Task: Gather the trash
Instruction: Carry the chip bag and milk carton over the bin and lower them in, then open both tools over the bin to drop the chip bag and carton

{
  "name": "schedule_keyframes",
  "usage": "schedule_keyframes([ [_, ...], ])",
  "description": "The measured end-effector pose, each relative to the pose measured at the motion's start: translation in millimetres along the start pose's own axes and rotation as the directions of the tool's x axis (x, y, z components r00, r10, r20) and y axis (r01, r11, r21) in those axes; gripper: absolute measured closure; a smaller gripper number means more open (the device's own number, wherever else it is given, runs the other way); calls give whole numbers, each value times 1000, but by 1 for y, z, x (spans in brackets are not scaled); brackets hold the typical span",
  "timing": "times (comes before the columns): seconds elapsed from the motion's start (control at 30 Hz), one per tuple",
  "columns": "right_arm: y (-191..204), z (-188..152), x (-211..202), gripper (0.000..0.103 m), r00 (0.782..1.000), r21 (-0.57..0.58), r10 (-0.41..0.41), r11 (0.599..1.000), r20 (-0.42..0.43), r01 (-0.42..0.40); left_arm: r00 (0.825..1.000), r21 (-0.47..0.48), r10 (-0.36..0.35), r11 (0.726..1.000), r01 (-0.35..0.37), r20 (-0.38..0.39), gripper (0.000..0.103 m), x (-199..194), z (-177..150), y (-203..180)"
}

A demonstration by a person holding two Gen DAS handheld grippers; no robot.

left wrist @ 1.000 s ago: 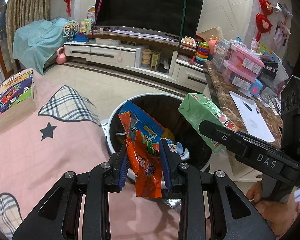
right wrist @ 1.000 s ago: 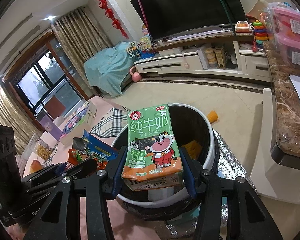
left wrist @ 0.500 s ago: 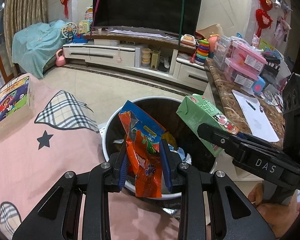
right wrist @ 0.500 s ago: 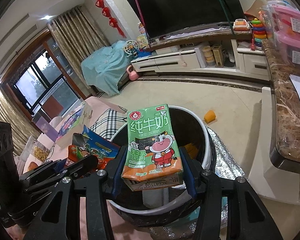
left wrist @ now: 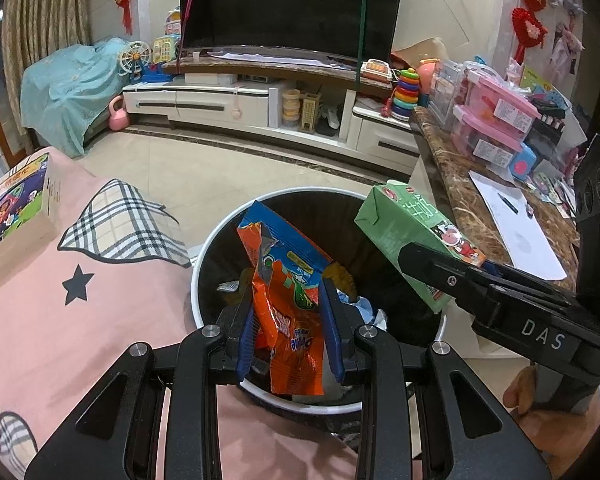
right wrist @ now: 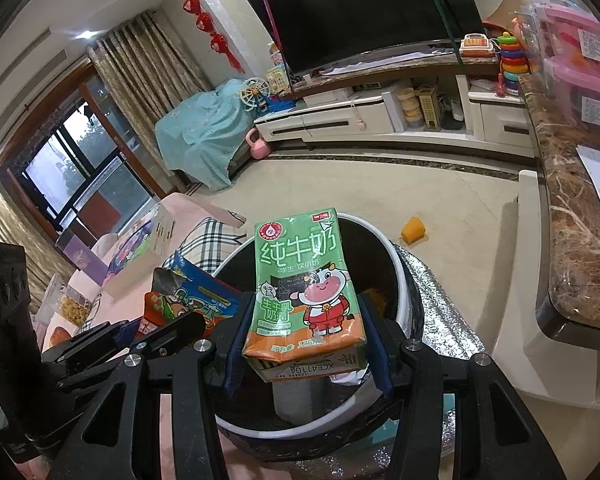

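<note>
A large dark television [left wrist: 290, 4] hung on a pale tiled wall above a long white media cabinet [left wrist: 260, 104], with red ornaments [left wrist: 528, 28] strung on the wall beside it. The floor [right wrist: 380, 188] was glossy beige tile with a dark border strip, and a teal cloth [right wrist: 204, 132] covered furniture near patterned curtains [right wrist: 140, 64] and a dark-framed window [right wrist: 72, 168]. A brown marble counter [right wrist: 572, 240] ran along the right, and a ceiling light [right wrist: 86, 35] glowed overhead.

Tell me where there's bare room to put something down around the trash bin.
Free: the pink blanket between the star print and the trash bin, and the floor between bin and TV cabinet. Crowded: the marble counter, stacked with pink boxes and paper.
</note>
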State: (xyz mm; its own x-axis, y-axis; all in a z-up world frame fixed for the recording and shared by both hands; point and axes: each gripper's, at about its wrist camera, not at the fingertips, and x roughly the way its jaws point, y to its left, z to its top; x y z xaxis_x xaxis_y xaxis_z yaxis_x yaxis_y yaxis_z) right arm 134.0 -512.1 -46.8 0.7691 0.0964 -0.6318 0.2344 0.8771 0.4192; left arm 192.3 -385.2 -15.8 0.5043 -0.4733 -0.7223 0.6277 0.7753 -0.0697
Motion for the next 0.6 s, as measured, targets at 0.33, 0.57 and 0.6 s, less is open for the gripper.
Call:
schedule_keyframes([
  [0.33, -2, 2, 6, 52, 1000, 0, -7, 1000, -18, 7, 1000, -16, -3, 1000, 3, -14, 76, 4, 0, 5],
  [0.57, 0, 6, 13, 52, 1000, -2, -7, 1000, -26, 7, 1000, -17, -9, 1000, 8, -24, 76, 6, 0, 6],
  [0.6, 0, 6, 13, 52, 1000, -3, -8, 1000, -26, 8, 1000, -17, -10, 1000, 10, -23, 75, 6, 0, 6],
])
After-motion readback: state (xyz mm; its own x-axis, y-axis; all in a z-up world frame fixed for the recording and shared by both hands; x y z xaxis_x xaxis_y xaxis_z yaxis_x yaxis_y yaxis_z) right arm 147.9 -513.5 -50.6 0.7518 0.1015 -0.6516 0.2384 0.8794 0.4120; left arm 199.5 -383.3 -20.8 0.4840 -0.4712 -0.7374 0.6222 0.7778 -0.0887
